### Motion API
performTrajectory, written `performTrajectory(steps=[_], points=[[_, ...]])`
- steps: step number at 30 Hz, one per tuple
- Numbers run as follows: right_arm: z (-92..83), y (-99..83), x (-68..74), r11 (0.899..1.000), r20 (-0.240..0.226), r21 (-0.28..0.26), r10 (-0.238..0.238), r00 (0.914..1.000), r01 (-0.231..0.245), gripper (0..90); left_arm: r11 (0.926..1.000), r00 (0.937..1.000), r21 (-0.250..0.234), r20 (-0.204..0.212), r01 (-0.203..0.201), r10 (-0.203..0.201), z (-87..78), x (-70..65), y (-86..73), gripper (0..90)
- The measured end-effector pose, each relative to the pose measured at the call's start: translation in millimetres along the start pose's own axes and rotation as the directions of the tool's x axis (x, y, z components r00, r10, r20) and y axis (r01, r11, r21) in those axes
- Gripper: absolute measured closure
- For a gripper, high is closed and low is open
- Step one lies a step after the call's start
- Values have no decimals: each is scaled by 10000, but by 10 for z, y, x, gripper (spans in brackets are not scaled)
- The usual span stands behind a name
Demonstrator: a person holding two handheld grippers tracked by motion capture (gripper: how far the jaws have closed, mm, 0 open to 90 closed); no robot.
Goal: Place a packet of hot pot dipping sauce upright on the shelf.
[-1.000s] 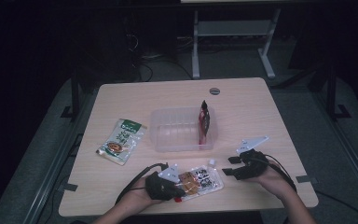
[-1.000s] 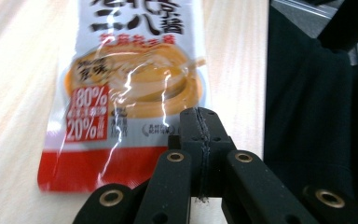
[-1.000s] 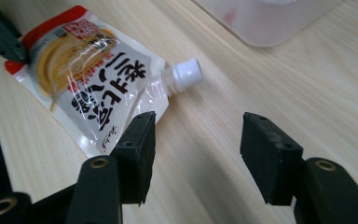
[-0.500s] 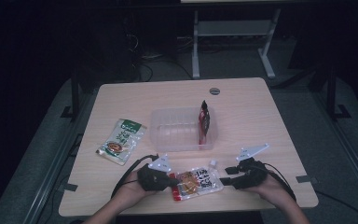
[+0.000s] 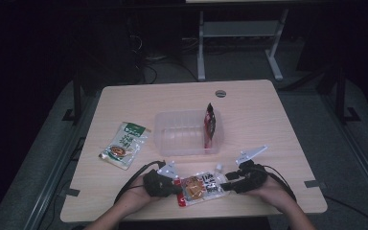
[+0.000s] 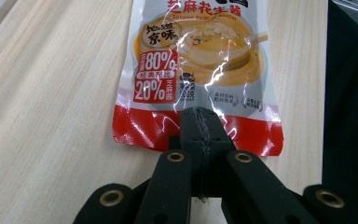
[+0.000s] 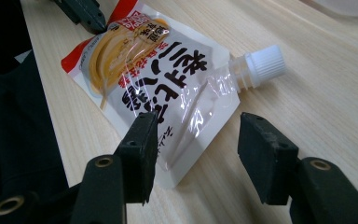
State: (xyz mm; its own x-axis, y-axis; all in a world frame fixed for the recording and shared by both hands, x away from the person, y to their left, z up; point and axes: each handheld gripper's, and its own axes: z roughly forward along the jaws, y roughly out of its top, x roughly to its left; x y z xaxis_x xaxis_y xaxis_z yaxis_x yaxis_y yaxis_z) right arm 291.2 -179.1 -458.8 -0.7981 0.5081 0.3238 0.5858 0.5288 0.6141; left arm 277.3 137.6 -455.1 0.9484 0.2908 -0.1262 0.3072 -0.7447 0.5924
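A flat white, orange and red plastic sauce pouch with a white screw cap (image 5: 200, 188) lies on the pale wooden tabletop (image 5: 268, 115), close to its near edge, between the person's two hands. The left tongs (image 6: 200, 128) are clenched on the red bottom edge of the pouch, the two black jaws pressed together with the film pinched between them. The right tongs (image 7: 198, 151) are released: their jaws stand apart, low over the capped end of the pouch, one jaw above the white printed corner and the other above bare wood just beside it, neither pressing on the pouch. The white cap (image 7: 264, 62) points away from the right tongs along the tabletop.

Farther back, near the middle of the tabletop, sits a clear rectangular plastic tub (image 5: 182, 136) with a dark red sachet (image 5: 210, 123) standing upright against its right wall. Left of the tub, well apart from the hands, lies a green and white flat food packet (image 5: 123, 145).
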Motion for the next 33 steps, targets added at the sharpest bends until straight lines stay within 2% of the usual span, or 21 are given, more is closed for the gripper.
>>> performTrajectory(steps=[7,9,15,18,20,24,29,33], points=[[90,33,-32,9997,-396,186,190,9990,-183,494,10000,10000,28,10,40,-40,-2,2,0,897],[101,33,-37,9998,-461,178,81,9989,-73,504,10000,10000,50,-7,14,-13,-4,0,0,896],[136,35,-45,9991,-1095,143,406,9932,-393,556,10000,10000,9,-37,23,-23,0,-5,-1,897],[179,47,-50,9988,-1523,151,493,9871,-476,589,10000,10000,0,-28,65,-65,0,-4,-2,897],[206,59,-40,9992,-1651,168,387,9855,-364,603,9999,9999,-76,-24,101,-101,4,-5,-6,897],[220,64,-26,9993,-1730,276,304,9844,-260,703,9999,10000,-106,-33,74,-74,5,-7,-9,897],[178,93,-10,9999,-1969,-163,-25,9804,-7,823,9999,10000,-122,-46,51,-52,5,-10,-11,897],[136,116,36,9982,-2197,-534,-384,9748,273,859,9999,10000,-122,-36,38,-38,4,-10,-12,897]])
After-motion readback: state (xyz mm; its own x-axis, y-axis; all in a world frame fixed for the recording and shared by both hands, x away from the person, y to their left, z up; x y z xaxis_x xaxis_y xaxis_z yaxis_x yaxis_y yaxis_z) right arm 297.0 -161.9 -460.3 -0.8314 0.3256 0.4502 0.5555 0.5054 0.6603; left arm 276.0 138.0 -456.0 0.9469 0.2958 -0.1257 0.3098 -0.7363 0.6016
